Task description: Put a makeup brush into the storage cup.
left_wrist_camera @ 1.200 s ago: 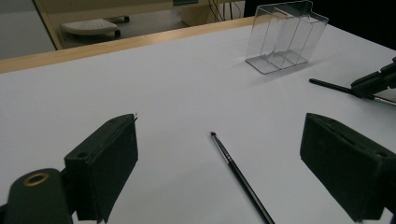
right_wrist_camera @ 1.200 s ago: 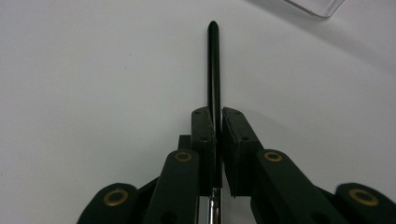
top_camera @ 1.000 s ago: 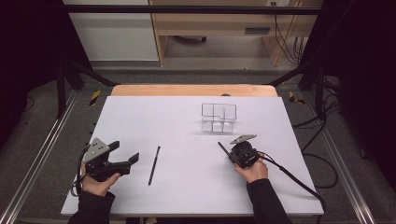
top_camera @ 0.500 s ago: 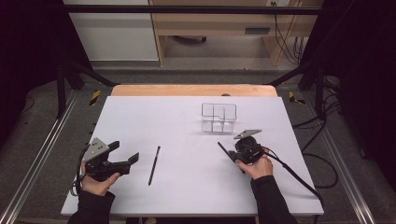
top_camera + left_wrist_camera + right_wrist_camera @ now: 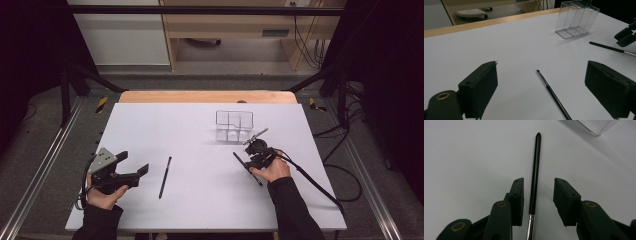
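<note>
While right tool (image 5: 537,202) straddles brush (image 5: 535,167) with jaws apart, not gripping, brush lies flat on bench (image 5: 200,125) near organizer (image 5: 234,125); left tool (image 5: 544,92) gapes wide over second brush (image 5: 551,91).

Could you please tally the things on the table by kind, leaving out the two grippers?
Black makeup brushes: 2, one near the left gripper at, one between the open jaws of the right gripper at.
Clear plastic organiser: 1.
Total: 3.
</note>
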{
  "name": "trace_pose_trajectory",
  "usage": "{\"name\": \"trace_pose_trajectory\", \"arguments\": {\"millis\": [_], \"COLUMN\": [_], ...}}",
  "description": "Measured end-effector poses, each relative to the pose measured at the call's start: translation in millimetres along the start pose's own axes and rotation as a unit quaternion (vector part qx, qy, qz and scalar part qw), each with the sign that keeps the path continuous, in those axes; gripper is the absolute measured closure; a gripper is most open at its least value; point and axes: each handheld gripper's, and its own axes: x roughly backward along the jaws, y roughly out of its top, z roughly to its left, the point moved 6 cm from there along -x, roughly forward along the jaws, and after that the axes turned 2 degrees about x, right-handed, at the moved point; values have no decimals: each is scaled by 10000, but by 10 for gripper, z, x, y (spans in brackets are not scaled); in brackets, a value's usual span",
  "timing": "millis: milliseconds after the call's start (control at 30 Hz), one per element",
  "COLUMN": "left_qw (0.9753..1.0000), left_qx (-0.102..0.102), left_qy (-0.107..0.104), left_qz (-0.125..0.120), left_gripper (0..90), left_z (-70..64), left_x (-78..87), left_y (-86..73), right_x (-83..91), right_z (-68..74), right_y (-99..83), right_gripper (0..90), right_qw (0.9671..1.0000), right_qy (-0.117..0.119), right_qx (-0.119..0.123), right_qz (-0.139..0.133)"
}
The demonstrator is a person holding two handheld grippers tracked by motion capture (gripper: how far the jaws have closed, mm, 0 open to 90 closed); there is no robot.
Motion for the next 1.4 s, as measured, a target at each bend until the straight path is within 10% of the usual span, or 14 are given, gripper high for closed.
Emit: {"name": "trace_pose_trajectory", "arguments": {"millis": [1400], "left_qw": [10000], "left_qx": [-37], "left_qy": [-16], "left_qz": [63], "left_gripper": [105], "left_z": [-12], "left_x": [-17], "left_y": [-12], "right_x": [-232], "right_z": [58], "right_y": [20], "right_gripper": [843], "right_qw": [9963], "right_qy": [103], "right_qx": [147], "right_qz": [845]}}
